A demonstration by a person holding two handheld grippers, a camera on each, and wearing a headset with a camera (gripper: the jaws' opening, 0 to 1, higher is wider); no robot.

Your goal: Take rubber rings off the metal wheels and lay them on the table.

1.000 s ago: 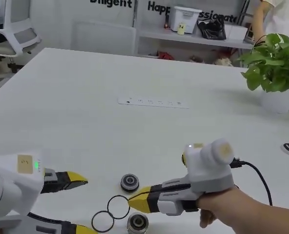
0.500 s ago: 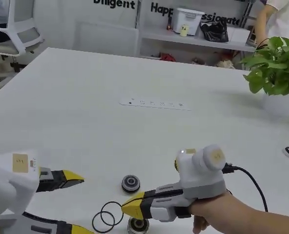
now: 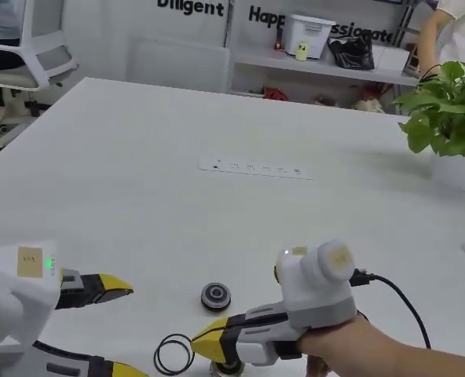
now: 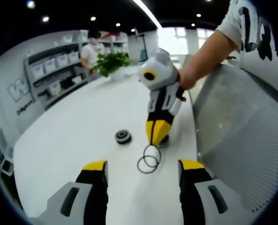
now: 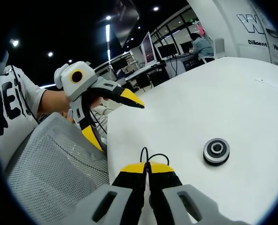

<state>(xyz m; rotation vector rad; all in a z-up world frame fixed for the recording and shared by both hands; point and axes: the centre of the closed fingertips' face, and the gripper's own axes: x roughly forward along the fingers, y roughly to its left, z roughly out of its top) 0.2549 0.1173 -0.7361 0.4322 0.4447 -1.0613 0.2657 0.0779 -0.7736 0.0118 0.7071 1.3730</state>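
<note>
Two thin black rubber rings (image 3: 173, 353) (image 4: 149, 159) lie overlapping on the white table (image 3: 138, 196). My right gripper (image 3: 205, 336) (image 5: 148, 168) (image 4: 156, 133) is shut, its yellow tips pinching the edge of one rubber ring (image 5: 150, 154). A metal wheel (image 3: 215, 296) (image 4: 123, 137) (image 5: 216, 151) with a black ring around it stands just beyond. A second wheel (image 3: 226, 367) (image 4: 165, 139) is partly hidden under the right gripper. My left gripper (image 3: 118, 328) (image 4: 143, 166) (image 5: 113, 119) hangs open to the left of the rings, holding nothing.
A white power strip (image 3: 256, 167) lies mid-table. At the far right stands a potted plant (image 3: 448, 118). A grey mesh chair (image 4: 242, 136) (image 5: 50, 173) is close behind the table's near edge. Shelves with bins (image 3: 307, 35) line the back wall.
My right gripper has moved left and toward me, dragging one ring onto the other so the two now overlap. The left gripper has barely moved. The head camera has shifted.
</note>
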